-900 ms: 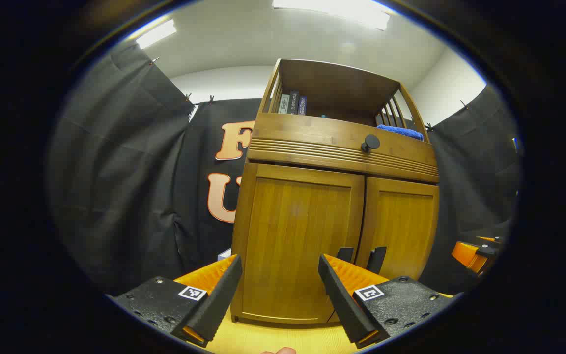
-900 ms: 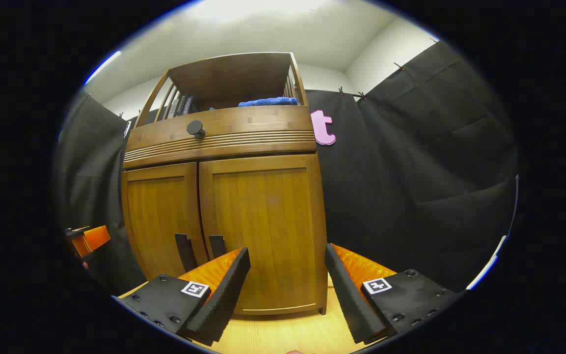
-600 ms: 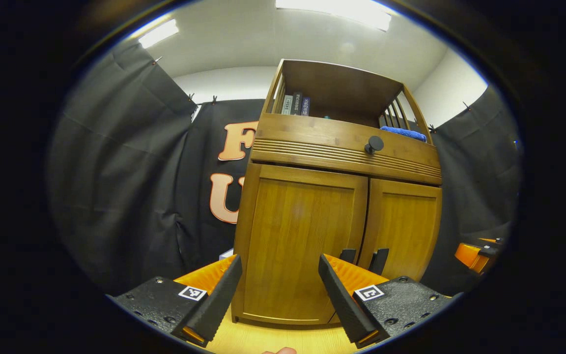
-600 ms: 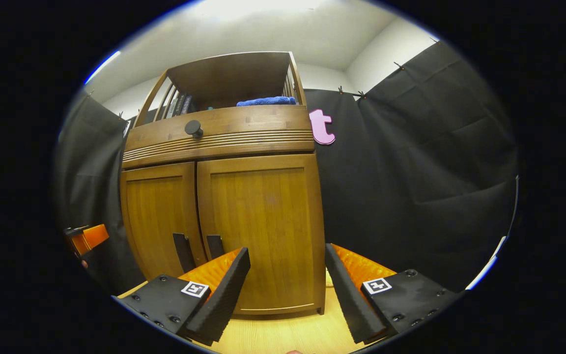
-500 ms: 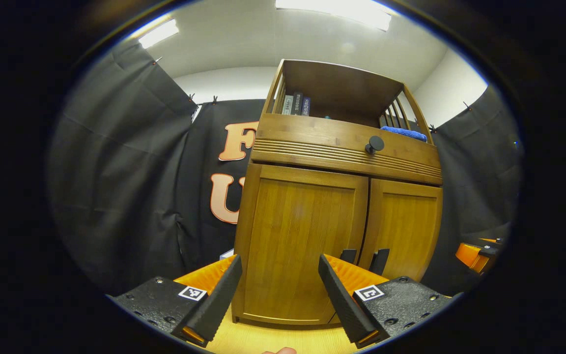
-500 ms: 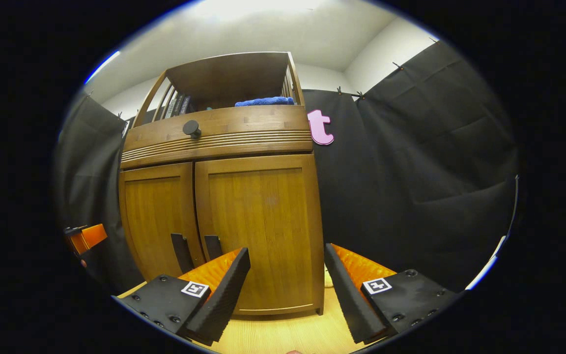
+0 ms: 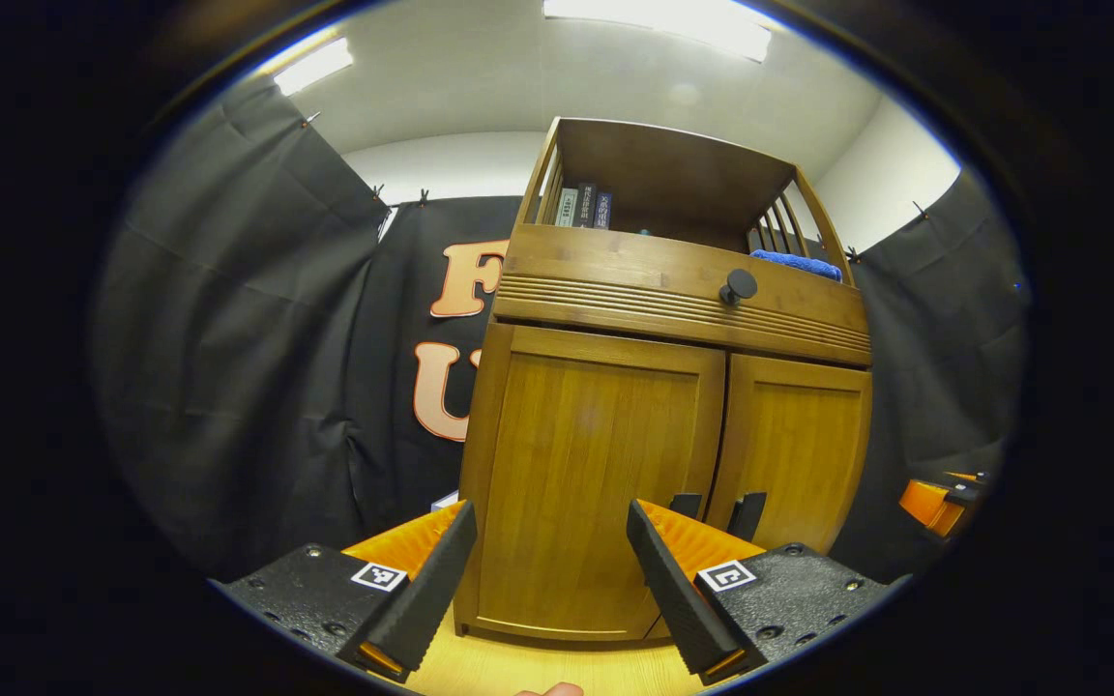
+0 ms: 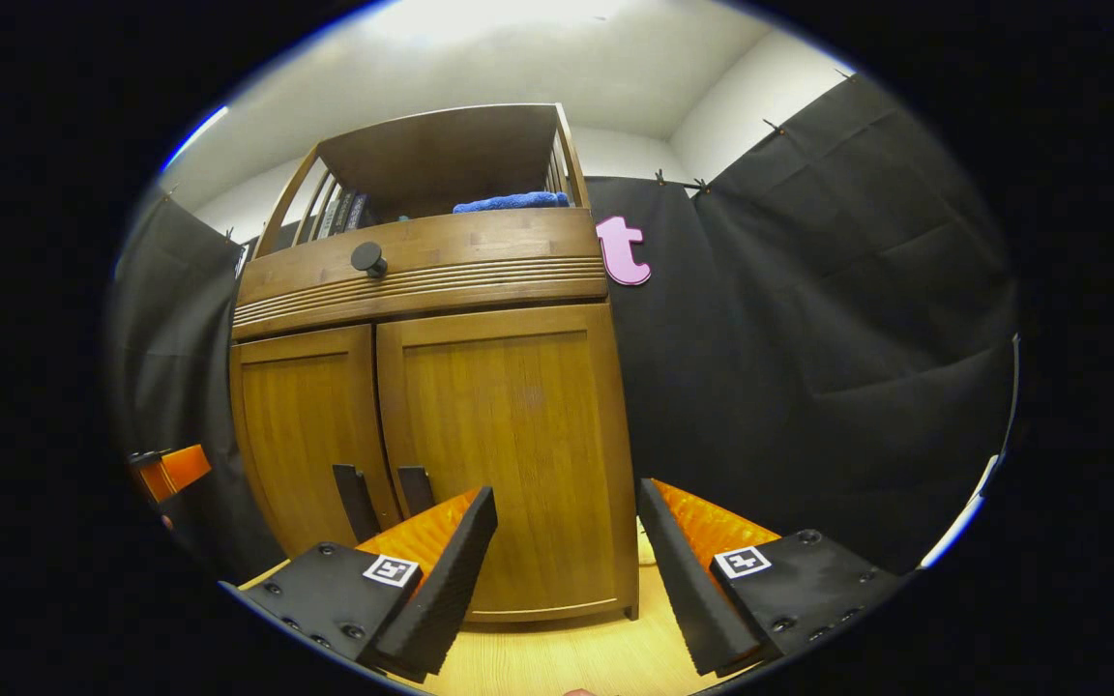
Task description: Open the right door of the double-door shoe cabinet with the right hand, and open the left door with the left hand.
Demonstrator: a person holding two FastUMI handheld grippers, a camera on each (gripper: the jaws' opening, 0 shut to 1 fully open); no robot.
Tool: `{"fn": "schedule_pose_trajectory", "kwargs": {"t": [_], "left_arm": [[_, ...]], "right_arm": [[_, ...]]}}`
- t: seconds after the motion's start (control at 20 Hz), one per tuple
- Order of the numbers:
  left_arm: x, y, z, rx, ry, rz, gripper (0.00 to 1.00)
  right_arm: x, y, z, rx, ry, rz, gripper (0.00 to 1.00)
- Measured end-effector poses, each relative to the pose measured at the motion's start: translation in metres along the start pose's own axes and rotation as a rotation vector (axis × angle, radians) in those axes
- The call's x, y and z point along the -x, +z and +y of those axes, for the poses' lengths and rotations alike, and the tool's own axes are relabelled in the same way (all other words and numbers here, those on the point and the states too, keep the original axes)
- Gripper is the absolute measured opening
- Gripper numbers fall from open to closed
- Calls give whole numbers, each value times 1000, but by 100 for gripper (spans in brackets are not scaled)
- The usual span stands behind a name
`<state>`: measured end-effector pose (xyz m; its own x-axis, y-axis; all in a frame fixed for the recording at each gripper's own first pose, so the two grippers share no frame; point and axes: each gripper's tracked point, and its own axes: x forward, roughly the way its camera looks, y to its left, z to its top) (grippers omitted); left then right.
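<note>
Tall brown wooden double-door shoe cabinet (image 7: 663, 425) ahead, both doors closed (dark handles at centre seam). Left gripper (image 7: 550, 580) and right gripper (image 8: 567, 570) level, jaws spread wide, holding nothing, short of the doors.

We take this for a staged recording booth, black cloth (image 8: 808, 319) pinned up as walls, white ceiling with strip lights (image 7: 659, 17), a lone wooden shoe cabinet (image 7: 659, 425) holding books (image 7: 584, 206) and a blue cloth (image 8: 509, 202), on a pale wood floor (image 8: 567, 657)
</note>
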<state>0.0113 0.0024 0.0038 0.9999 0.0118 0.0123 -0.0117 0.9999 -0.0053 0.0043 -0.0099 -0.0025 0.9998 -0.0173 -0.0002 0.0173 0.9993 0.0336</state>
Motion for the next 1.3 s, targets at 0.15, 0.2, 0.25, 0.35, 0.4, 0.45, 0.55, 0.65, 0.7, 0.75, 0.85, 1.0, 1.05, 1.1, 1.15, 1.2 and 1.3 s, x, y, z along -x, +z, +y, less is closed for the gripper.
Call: {"fn": "schedule_pose_trajectory", "kwargs": {"t": [0.15,0.2,0.25,0.35,0.4,0.45,0.55,0.65,0.7,0.75,0.85,1.0,1.05,1.1,1.15,1.2,1.3], "left_arm": [[2,2,0,8,-5,-3,92],[2,3,0,9,-8,-10,92],[1,4,1,10,-7,-19,95],[1,3,7,10,13,-20,94],[2,2,10,12,25,-17,94],[4,2,13,18,34,-17,94],[7,4,18,28,49,-20,94],[7,8,24,-1,61,-29,95],[8,12,30,-23,78,-40,91],[9,15,39,-36,101,-48,91],[10,20,50,-51,128,-59,94],[16,23,64,-69,174,-67,94],[19,22,68,-66,184,-68,91],[21,23,69,-64,189,-69,92],[23,25,71,-70,197,-71,92],[25,26,77,-80,213,-74,95],[27,24,85,-97,235,-66,92]], "right_arm": [[1,4,4,-4,16,-8,89],[2,6,10,0,46,-19,96],[0,10,18,2,81,-41,100],[-13,11,32,1,134,-52,97],[-21,11,40,3,159,-53,89],[-27,12,50,8,187,-62,98],[-47,6,72,32,236,-77,97],[-75,-11,94,47,267,-49,97],[-85,-15,109,35,291,-38,97],[-93,-21,121,23,312,-23,97],[-105,-39,141,28,332,16,97],[-115,-57,148,29,325,55,97],[-118,-62,148,31,317,64,100],[-122,-67,150,35,308,75,97],[-127,-73,152,41,300,90,97],[-131,-77,154,49,293,106,96],[-138,-82,154,59,267,123,97]]}}
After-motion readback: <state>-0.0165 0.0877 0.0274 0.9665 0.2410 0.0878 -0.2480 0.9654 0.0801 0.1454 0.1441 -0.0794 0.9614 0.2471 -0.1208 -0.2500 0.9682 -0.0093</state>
